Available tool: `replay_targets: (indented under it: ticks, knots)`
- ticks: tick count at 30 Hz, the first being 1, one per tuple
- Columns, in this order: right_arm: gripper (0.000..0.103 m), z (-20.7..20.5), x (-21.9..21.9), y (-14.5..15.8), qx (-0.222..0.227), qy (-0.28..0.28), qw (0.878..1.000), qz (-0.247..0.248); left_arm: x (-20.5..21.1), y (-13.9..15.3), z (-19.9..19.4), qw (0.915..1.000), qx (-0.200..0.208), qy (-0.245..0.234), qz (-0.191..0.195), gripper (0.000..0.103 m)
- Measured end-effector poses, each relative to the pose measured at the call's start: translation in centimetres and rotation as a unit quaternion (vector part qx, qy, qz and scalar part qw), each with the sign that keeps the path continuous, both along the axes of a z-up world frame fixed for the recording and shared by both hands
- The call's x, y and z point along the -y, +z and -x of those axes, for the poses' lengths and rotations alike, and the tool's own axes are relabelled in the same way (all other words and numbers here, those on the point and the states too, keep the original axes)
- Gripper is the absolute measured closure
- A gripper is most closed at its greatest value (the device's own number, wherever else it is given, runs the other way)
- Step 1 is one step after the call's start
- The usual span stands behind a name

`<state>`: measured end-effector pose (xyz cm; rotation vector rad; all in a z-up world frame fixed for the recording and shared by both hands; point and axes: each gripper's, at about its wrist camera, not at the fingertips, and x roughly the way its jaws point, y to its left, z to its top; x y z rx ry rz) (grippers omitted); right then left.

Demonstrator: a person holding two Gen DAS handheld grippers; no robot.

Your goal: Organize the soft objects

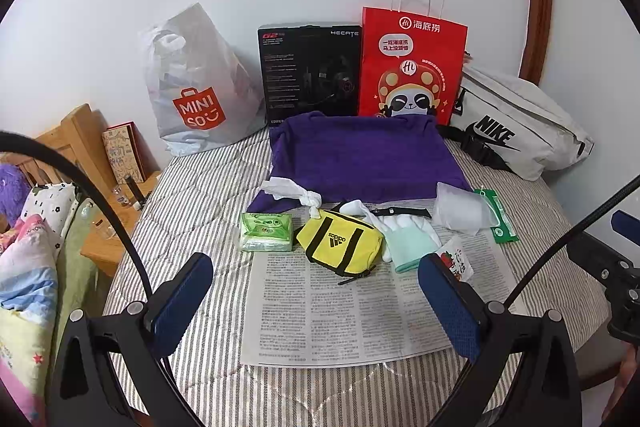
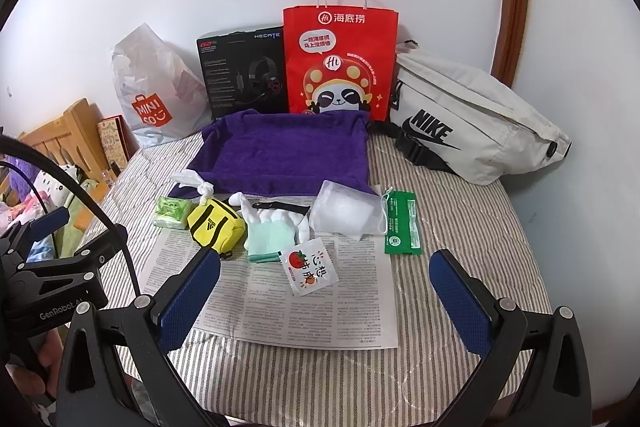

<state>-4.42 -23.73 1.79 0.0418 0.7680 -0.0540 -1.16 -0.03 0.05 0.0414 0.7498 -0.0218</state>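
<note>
Bed with striped quilt (image 1: 192, 203) and a sheet of newspaper (image 1: 340, 311) spread on it. Along the far edge of the newspaper, left to right: green tissue pack (image 1: 266, 231), yellow Adidas pouch (image 1: 340, 242) with a knotted white tissue (image 1: 296, 193) just behind it, white-and-mint glove (image 1: 404, 239), red-and-white sachet printed with a tomato (image 2: 310, 265), translucent white mesh bag (image 2: 346, 211), and green packet (image 2: 402, 223) lying on the quilt beside the paper. A thin black strap-like item, hard to identify, lies behind the glove. A purple towel (image 1: 360, 155) is draped behind the row. Against the wall stand a Miniso plastic bag (image 1: 192, 87), black Hecate headset box (image 1: 310, 71), red paper bag with panda print (image 1: 412, 67) and white Nike waist bag (image 1: 516, 123). Left gripper (image 1: 316, 299) and right gripper (image 2: 326, 303) both hover above the near part of the newspaper, blue-padded fingers spread wide, holding nothing.
</note>
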Motion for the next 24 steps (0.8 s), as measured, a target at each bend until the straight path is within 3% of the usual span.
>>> replay_targets:
  ticks: [24]
  knots:
    - [0.0, 0.17, -0.06, 0.03, 0.003, -0.001, 1.0, 0.002, -0.32, 0.13, 0.22, 1.0, 0.002, 0.0, -0.001, 0.0]
